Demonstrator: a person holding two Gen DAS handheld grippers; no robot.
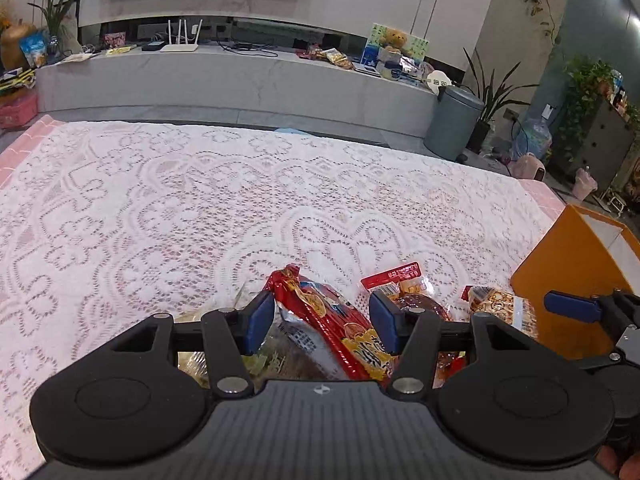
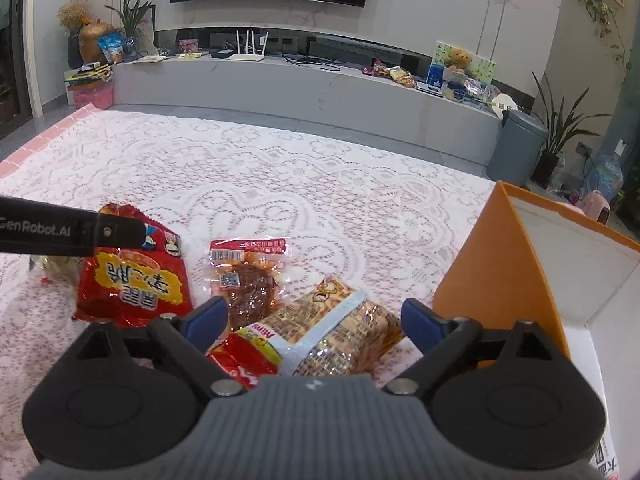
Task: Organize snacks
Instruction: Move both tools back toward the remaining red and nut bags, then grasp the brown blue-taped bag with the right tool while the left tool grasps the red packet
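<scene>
Left gripper (image 2: 120, 232): white letters on its black side say "GenRobot.AI". The first letter is partly cut off at the edge of the picture.

Clear and orange snack bag (image 2: 320, 336): red letters at its near end say "Mini". The small print on its back is too tiny to read.

Red snack bag (image 2: 132, 280): big red signs on a yellow patch, in Chinese, seen upside down. They cannot be read for sure.

Clear meat snack pack (image 2: 248, 276): a barcode and a square code on white stickers. The white signs on its red top strip are too small to read.
</scene>
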